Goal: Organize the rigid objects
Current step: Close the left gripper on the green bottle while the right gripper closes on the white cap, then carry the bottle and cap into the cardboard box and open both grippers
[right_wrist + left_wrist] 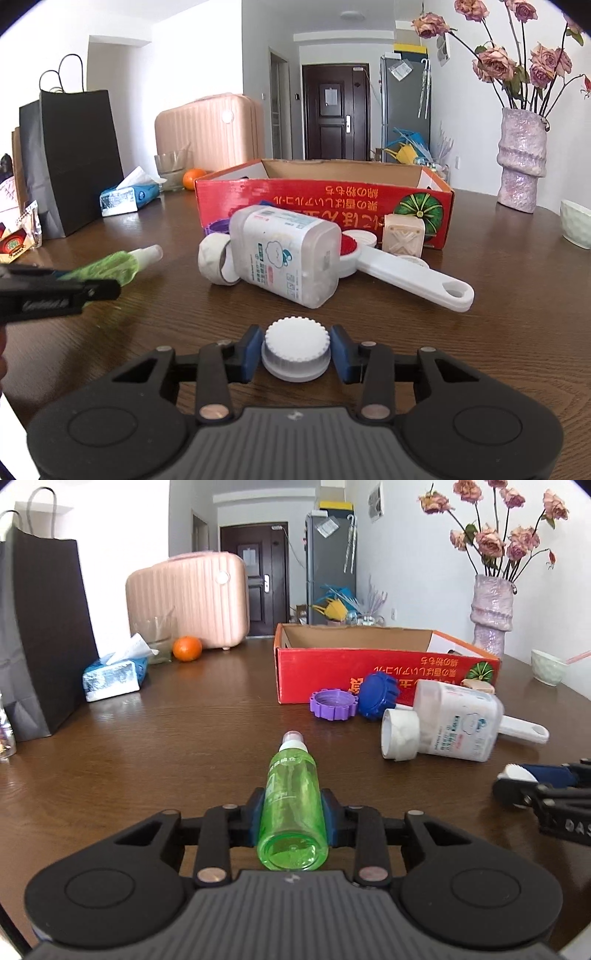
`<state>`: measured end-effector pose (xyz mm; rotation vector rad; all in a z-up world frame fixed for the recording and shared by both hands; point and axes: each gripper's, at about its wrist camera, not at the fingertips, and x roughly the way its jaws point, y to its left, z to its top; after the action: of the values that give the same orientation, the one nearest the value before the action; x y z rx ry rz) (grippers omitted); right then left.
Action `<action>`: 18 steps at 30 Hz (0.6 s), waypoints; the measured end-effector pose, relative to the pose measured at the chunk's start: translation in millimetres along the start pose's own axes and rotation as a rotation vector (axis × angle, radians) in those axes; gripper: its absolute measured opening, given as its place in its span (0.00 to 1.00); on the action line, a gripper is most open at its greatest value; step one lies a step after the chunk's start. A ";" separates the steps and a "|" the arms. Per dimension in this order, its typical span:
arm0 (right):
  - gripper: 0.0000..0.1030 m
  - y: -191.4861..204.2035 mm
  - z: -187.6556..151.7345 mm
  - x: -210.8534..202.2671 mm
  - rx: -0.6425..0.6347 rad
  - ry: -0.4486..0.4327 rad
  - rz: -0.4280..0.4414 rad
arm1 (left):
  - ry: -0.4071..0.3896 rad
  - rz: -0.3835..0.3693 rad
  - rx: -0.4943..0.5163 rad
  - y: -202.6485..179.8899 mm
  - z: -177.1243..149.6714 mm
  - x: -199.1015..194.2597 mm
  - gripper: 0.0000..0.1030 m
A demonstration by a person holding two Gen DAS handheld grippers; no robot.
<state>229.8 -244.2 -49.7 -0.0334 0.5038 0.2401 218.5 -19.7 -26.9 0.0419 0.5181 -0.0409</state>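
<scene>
My left gripper (293, 818) is shut on a green spray bottle (293, 805), held lengthwise with its white nozzle pointing away; it also shows in the right wrist view (110, 266). My right gripper (295, 354) is shut on a white ridged cap (295, 349) just above the table. A red cardboard box (369, 664) stands open at the back (325, 203). In front of it lie a white plastic bottle (288, 254), a tape roll (214, 258), a white scoop (413, 277), a purple ring (333, 704), a blue cap (376, 696) and a wooden block (402, 236).
On the brown table (184, 746) stand a black paper bag (48, 627), a tissue pack (114, 675), an orange (187, 648), a pink case (192, 598), a glass (155, 638), a vase of dried roses (521, 162) and a white bowl (576, 225).
</scene>
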 end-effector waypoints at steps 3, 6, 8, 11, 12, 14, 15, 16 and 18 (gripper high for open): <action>0.38 1.7 -2.0 -3.6 -0.009 -0.020 -0.008 | -0.038 0.005 0.000 -2.5 0.0 -22.6 0.31; 0.38 0.9 -0.8 -3.7 -0.005 -0.015 -0.011 | -0.070 -0.007 0.000 -4.7 6.7 -44.3 0.31; 0.38 -3.1 0.1 -5.0 0.015 -0.018 -0.004 | -0.089 -0.010 -0.002 -4.2 13.6 -55.2 0.31; 0.38 -6.2 2.2 -13.7 0.041 -0.008 -0.017 | -0.110 0.010 -0.012 -1.7 26.4 -63.4 0.31; 0.38 -5.5 5.0 -21.1 0.039 -0.012 -0.022 | -0.102 0.016 -0.026 0.0 34.4 -64.1 0.31; 0.38 -7.7 14.1 -41.2 0.028 -0.038 -0.018 | -0.105 -0.003 -0.056 5.7 49.5 -66.7 0.31; 0.38 -9.7 20.5 -52.3 0.017 -0.060 -0.023 | -0.118 -0.011 -0.061 7.0 56.5 -67.9 0.31; 0.38 -12.9 26.7 -62.7 0.009 -0.084 -0.031 | -0.134 -0.012 -0.057 7.0 62.9 -68.6 0.31; 0.38 -23.0 38.5 -78.6 0.021 -0.123 -0.048 | -0.162 -0.006 -0.045 5.2 73.8 -65.7 0.31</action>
<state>186.8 -280.3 21.3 -0.0099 0.3829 0.1884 198.2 -16.4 69.8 -0.0068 0.3571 -0.0380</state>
